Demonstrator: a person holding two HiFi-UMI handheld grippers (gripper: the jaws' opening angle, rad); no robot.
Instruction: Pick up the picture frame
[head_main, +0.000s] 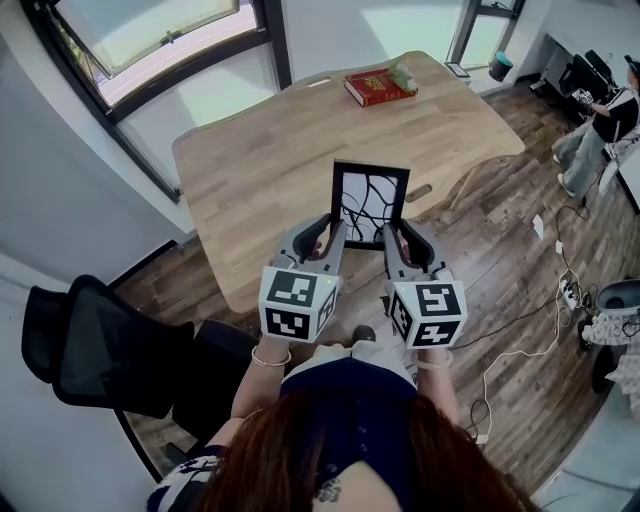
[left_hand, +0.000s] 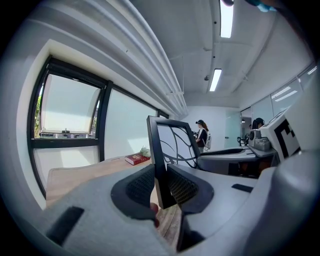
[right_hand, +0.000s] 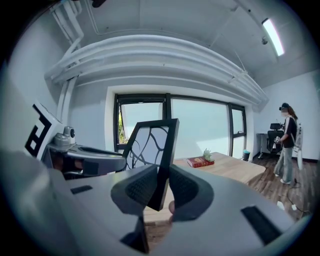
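Counting one picture frame (head_main: 369, 203), one red book (head_main: 378, 86), one wooden surface (head_main: 250, 160), two claws. Left claw (head_main: 334, 236) clamps the frame's left edge, right claw (head_main: 396, 238) its right edge. Frame upright, held over the surface's near edge. Frame's bottom corners hidden behind the claws in head view. Small green thing (head_main: 403, 72) beside the book, too small to identify. Person (head_main: 605, 125) at right edge, cut off.
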